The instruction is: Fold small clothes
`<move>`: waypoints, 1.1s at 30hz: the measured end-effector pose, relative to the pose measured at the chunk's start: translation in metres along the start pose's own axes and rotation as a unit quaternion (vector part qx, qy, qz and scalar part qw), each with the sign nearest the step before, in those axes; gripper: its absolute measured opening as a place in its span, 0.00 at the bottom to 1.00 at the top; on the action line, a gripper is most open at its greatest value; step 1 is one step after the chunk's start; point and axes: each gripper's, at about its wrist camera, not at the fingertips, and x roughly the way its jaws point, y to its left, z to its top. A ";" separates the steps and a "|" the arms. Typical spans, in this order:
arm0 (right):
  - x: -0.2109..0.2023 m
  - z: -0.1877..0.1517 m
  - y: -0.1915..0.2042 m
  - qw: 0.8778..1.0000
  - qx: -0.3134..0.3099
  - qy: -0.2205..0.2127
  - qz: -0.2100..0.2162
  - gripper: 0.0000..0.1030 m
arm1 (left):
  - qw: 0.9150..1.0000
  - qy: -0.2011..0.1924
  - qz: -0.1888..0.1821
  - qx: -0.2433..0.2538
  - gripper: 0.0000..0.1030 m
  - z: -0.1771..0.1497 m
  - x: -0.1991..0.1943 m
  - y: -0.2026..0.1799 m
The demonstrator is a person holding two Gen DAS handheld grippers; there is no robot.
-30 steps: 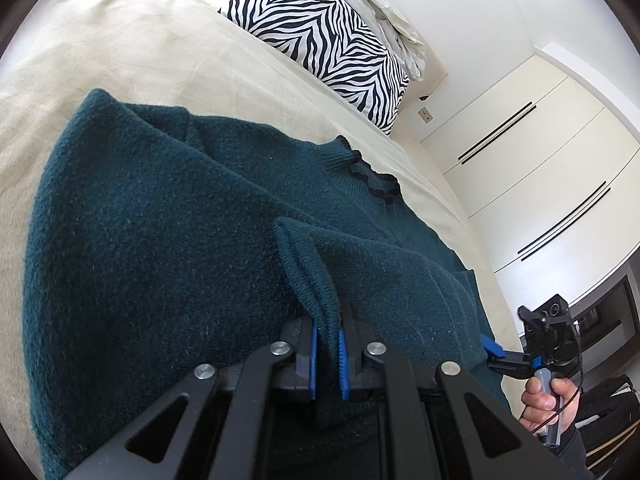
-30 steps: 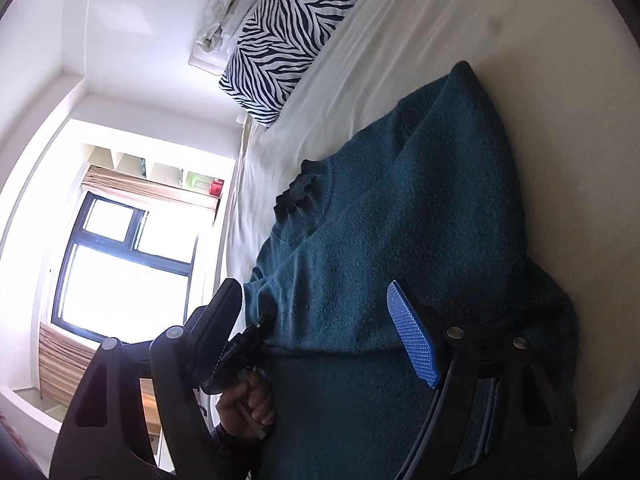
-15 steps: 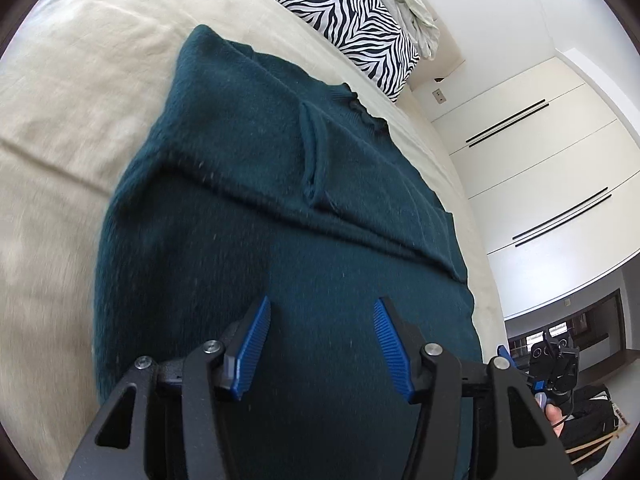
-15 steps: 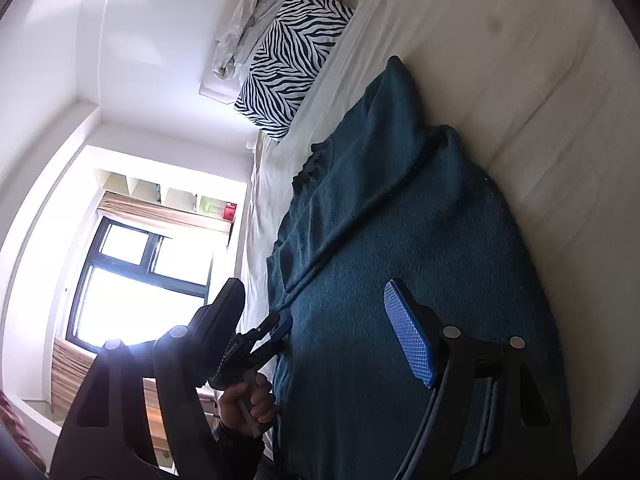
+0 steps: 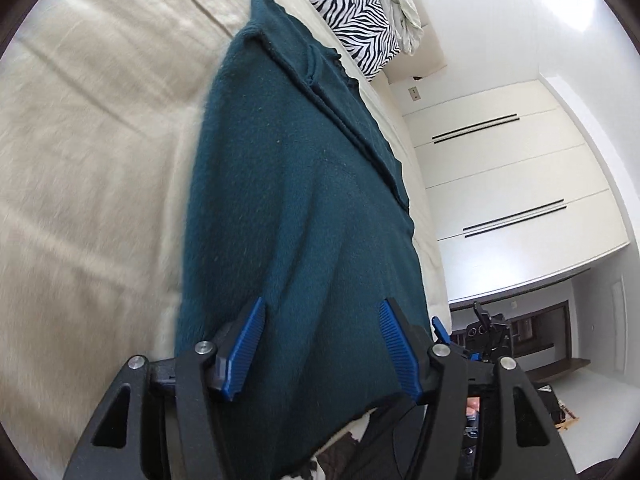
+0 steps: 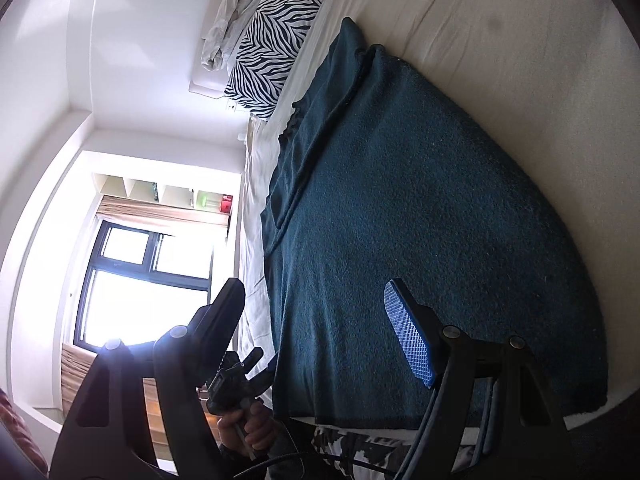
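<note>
A dark teal knit sweater (image 5: pixel 296 208) lies flat on the beige bed, its sleeves folded in over the body and its hem at the near bed edge. It also shows in the right wrist view (image 6: pixel 400 208). My left gripper (image 5: pixel 320 344) is open and empty, low over the hem end. My right gripper (image 6: pixel 316 332) is open and empty, just above the hem on the other side. Each gripper shows small in the other's view: the right one (image 5: pixel 480 336) and the left one (image 6: pixel 236 376), held in a hand.
The beige bed sheet (image 5: pixel 88 184) stretches to the left of the sweater. A zebra-print pillow (image 5: pixel 352 16) and crumpled white linen lie at the head of the bed. White wardrobe doors (image 5: pixel 512 184) stand beyond the bed. A bright window (image 6: pixel 148 280) is on the other side.
My left gripper let go of the folded sleeve, opened, and drew back to the hem. My right gripper also drew back toward the hem. The sleeve now lies on the body.
</note>
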 end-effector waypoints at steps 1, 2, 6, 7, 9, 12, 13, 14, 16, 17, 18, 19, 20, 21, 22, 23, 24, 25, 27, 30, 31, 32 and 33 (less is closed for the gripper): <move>-0.007 0.000 0.002 1.000 -0.008 -0.004 -0.012 0.70 | 1.000 -0.009 -0.001 -0.011 0.66 -0.007 -0.012 0.001; -0.015 -0.002 0.004 1.000 -0.015 -0.009 -0.022 0.70 | 1.000 -0.025 0.002 -0.013 0.72 -0.014 -0.026 -0.001; -0.046 0.005 0.004 0.997 -0.034 -0.033 -0.068 0.70 | 0.996 -0.063 0.066 0.011 0.84 -0.030 -0.060 -0.006; -0.052 0.010 0.003 0.995 -0.035 -0.038 -0.084 0.70 | 0.996 -0.054 0.070 0.013 0.84 -0.030 -0.059 -0.006; -0.062 0.013 -0.004 0.991 -0.037 -0.043 -0.122 0.70 | 0.996 -0.034 0.082 0.004 0.84 -0.031 -0.052 -0.002; -0.068 0.015 -0.019 0.986 -0.034 -0.035 -0.161 0.70 | 0.996 -0.012 0.087 0.009 0.84 -0.037 -0.043 -0.001; -0.069 0.015 -0.026 0.985 -0.032 -0.030 -0.166 0.70 | 0.996 -0.006 0.090 0.015 0.84 -0.039 -0.039 -0.002; -0.070 0.013 -0.031 0.986 -0.029 -0.026 -0.165 0.70 | 0.996 -0.003 0.092 0.019 0.84 -0.040 -0.034 -0.004; -0.068 0.010 -0.041 0.987 -0.022 -0.022 -0.156 0.70 | 0.995 0.000 0.094 0.017 0.84 -0.043 -0.031 -0.001; -0.069 0.009 -0.044 0.988 -0.020 -0.022 -0.152 0.70 | 0.996 0.001 0.091 0.013 0.84 -0.044 -0.031 0.001; -0.067 0.007 -0.044 0.988 -0.020 -0.022 -0.148 0.70 | 0.996 0.001 0.086 0.010 0.84 -0.045 -0.033 0.003; -0.065 0.006 -0.043 0.989 -0.021 -0.019 -0.143 0.70 | 0.997 0.003 0.081 0.005 0.83 -0.047 -0.034 0.004; -0.065 0.005 -0.043 0.991 -0.022 -0.015 -0.134 0.70 | 0.997 0.007 0.074 -0.001 0.83 -0.048 -0.035 0.007; -0.063 0.004 -0.042 0.992 -0.023 -0.010 -0.126 0.70 | 0.998 0.011 0.067 -0.008 0.83 -0.050 -0.036 0.010; -0.062 0.003 -0.042 0.992 -0.023 -0.006 -0.120 0.69 | 0.998 0.014 0.061 -0.016 0.82 -0.051 -0.036 0.013; -0.060 0.002 -0.042 0.993 -0.023 -0.003 -0.118 0.69 | 0.998 0.014 0.057 -0.024 0.79 -0.053 -0.036 0.017; -0.059 0.001 -0.042 0.993 -0.023 -0.001 -0.118 0.69 | 0.998 0.014 0.054 -0.033 0.77 -0.053 -0.036 0.020; -0.057 0.000 -0.042 0.993 -0.024 0.001 -0.117 0.69 | 0.998 0.013 0.049 -0.041 0.74 -0.055 -0.036 0.024; -0.053 -0.002 -0.039 0.993 -0.026 0.005 -0.116 0.68 | 0.997 0.012 0.039 -0.059 0.71 -0.057 -0.038 0.029; -0.050 -0.004 -0.036 0.992 -0.030 0.010 -0.120 0.63 | 0.997 0.018 0.035 -0.068 0.67 -0.059 -0.039 0.033; -0.048 -0.004 -0.036 0.992 -0.030 0.012 -0.120 0.62 | 0.997 0.019 0.036 -0.067 0.66 -0.058 -0.038 0.033; -0.048 -0.004 -0.036 0.992 -0.029 0.013 -0.120 0.60 | 0.997 0.019 0.037 -0.068 0.66 -0.057 -0.036 0.031; -0.048 -0.004 -0.037 0.992 -0.029 0.014 -0.120 0.56 | 0.997 0.018 0.037 -0.069 0.66 -0.057 -0.035 0.031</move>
